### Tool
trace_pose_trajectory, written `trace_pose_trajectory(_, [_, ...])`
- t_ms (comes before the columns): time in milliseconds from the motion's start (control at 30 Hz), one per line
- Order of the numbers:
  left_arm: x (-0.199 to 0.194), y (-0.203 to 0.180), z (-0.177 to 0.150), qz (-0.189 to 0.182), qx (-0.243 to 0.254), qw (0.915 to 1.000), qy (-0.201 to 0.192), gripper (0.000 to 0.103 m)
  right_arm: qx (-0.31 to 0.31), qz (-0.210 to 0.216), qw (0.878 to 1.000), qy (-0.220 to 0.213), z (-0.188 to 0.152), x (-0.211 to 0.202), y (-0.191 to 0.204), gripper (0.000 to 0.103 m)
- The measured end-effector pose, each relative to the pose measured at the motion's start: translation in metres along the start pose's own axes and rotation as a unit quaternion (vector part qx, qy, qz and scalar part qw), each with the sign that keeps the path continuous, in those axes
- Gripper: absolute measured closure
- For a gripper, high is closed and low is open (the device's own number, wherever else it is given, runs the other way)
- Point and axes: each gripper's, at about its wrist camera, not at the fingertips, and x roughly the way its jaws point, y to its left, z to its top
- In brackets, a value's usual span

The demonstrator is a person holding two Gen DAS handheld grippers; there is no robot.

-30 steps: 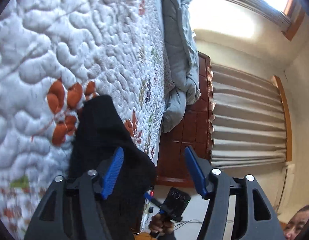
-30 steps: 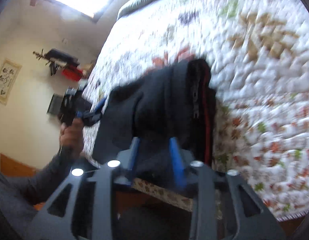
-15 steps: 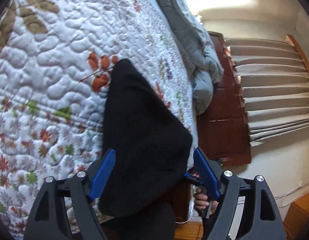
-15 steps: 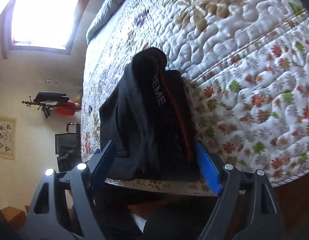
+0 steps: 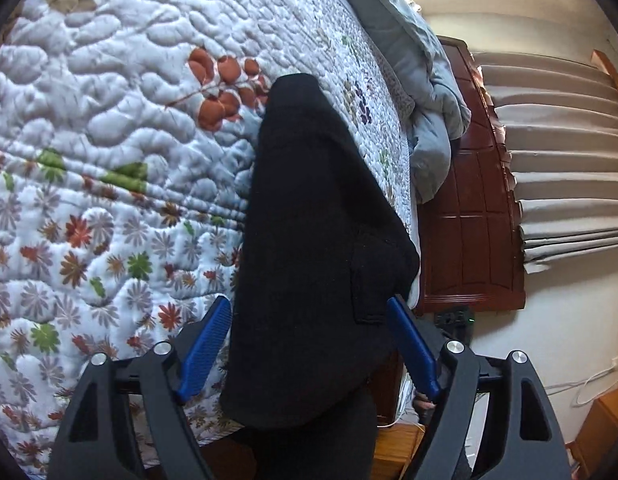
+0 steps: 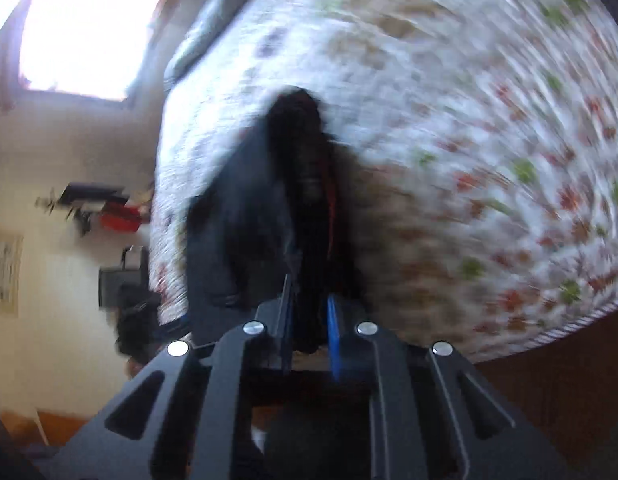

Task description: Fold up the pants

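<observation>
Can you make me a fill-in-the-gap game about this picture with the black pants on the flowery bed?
1. The folded pants are the colour ____.
2. They lie on a quilt printed with ____.
3. The right claw is closing, with the ____ between its pads.
4. The left claw is wide ____ around the pants.

Missing words: black; flowers; pants; open
</observation>
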Motion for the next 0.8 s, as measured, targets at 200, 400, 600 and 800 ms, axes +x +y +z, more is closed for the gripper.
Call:
trace_pose_trajectory(200, [-0.006, -0.007, -0.003, 0.005, 0.017, 0.9998, -0.009, 0.024, -0.061, 0.0, 0.998, -0.027, 0.003, -0.014, 0.024, 0.076])
trace_pose_trajectory(400, [-0.022, -0.015, 0.002, 0.007, 0.04, 0.9989, -0.023, 0.024, -0.12, 0.007, 0.989, -0.084, 0.029, -0.041, 0.073, 0.071])
trace_pose_trajectory(600, [-0.028, -0.035, 0.033, -0.028, 0.053, 0.9967, -0.054, 0.024, -0.117, 0.046, 0.992, -0.021, 0.078, 0.03, 0.08, 0.077])
trace_pose_trajectory(800, [0.009, -0.049, 0.082, -0.075, 0.057, 0.9951, -0.029, 0.024, -0.049, 0.059, 0.997, -0.008, 0.103, 0.052, 0.025, 0.103])
